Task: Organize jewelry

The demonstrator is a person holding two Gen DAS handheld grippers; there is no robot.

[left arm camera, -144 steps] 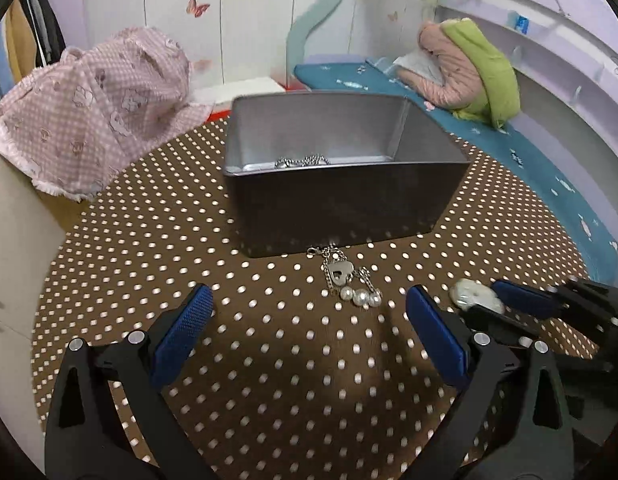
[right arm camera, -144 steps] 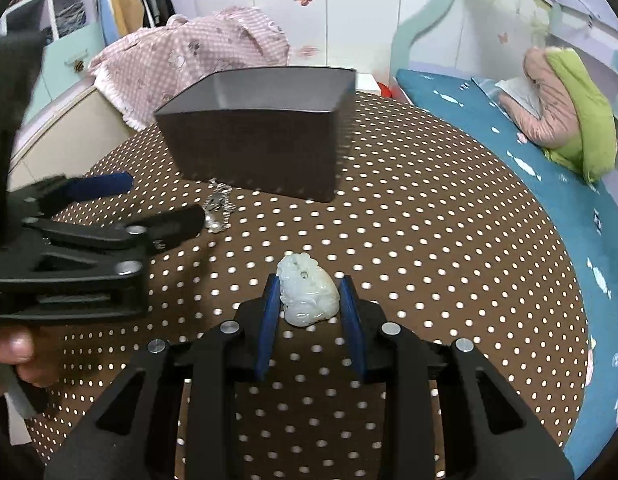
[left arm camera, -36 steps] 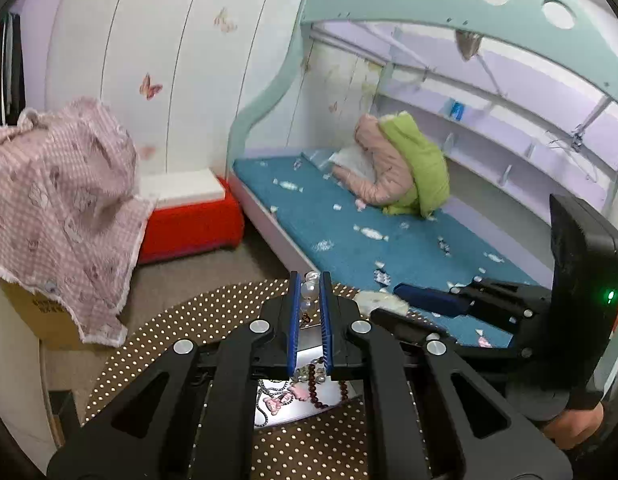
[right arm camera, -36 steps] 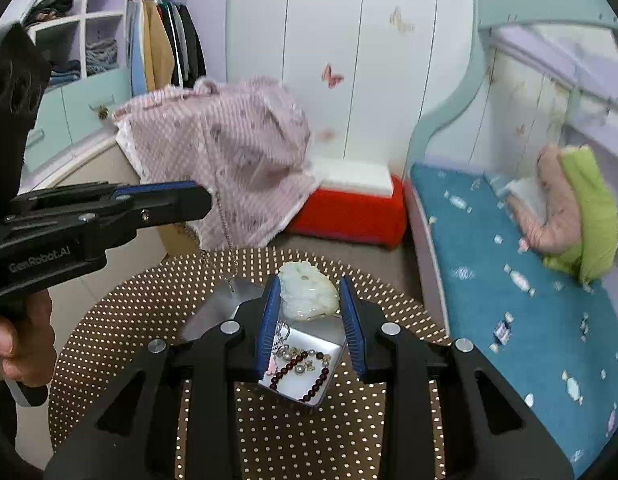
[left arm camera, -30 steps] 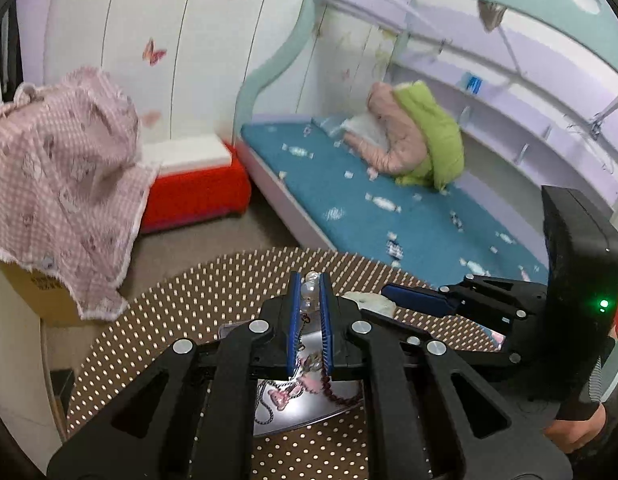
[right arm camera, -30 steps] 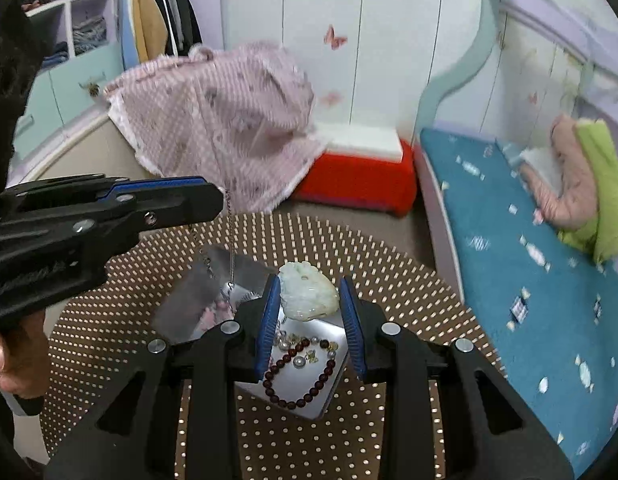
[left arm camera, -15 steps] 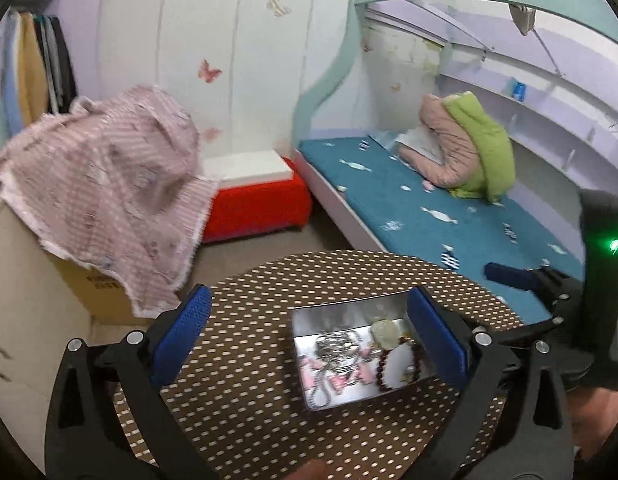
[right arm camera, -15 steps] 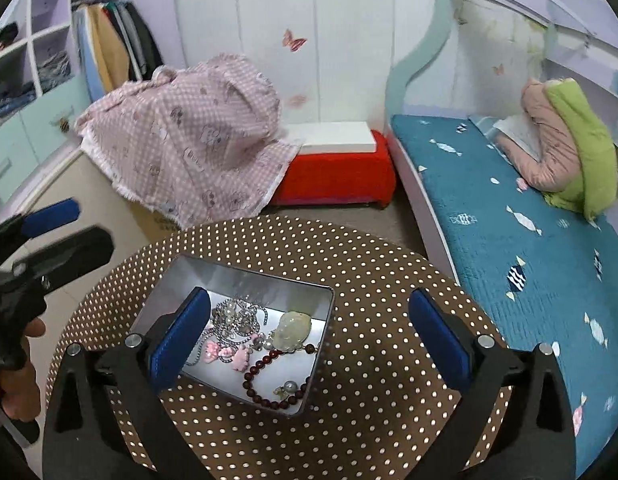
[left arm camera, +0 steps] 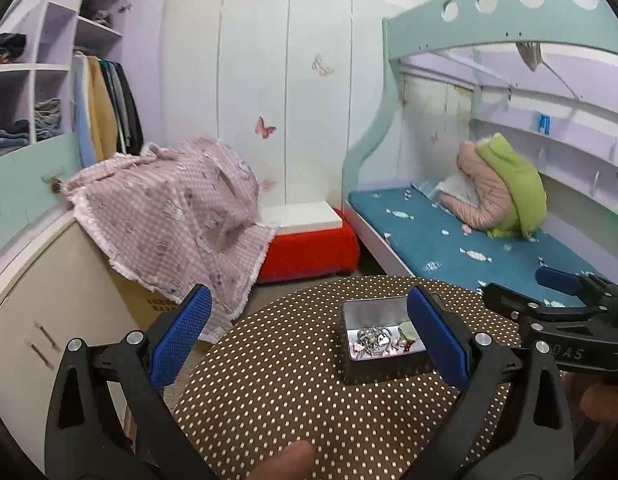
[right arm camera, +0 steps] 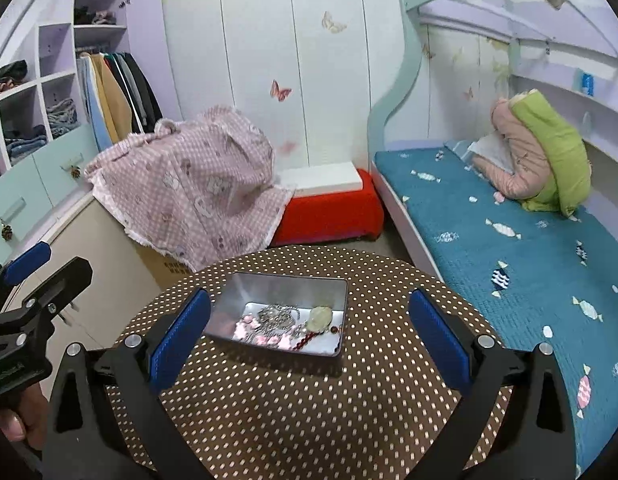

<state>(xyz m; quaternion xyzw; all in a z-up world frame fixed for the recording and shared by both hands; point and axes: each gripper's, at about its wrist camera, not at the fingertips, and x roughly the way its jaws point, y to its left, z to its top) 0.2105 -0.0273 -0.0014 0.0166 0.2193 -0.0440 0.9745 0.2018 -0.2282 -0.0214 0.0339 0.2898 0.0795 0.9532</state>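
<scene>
A grey metal tin (right arm camera: 225,300) (left arm camera: 371,307) stands on the round brown polka-dot table (right arm camera: 309,408) (left arm camera: 277,380). Inside it lie a silver chain necklace (right arm camera: 275,316) (left arm camera: 374,336), a pale jade pendant (right arm camera: 321,316) (left arm camera: 407,330), pink pieces and a dark red bead bracelet (right arm camera: 309,340). My right gripper (right arm camera: 309,336) hangs open above and in front of the tin, with nothing between its blue pads. Open and empty as well, my left gripper (left arm camera: 309,336) is held back to the tin's left; its right pad hides the tin's right end.
A pink checked cloth (right arm camera: 197,184) covers a cardboard box beyond the table. A red box with a white lid (right arm camera: 329,200) sits on the floor. The blue bed (right arm camera: 509,240) runs along the right, cabinets (left arm camera: 25,300) on the left. A fingertip (left arm camera: 289,460) shows at the lower edge.
Both grippers opened and dropped the pearl necklace and the jade pendant into the tin. Then both pulled back and up, so the tin looks smaller and farther away.
</scene>
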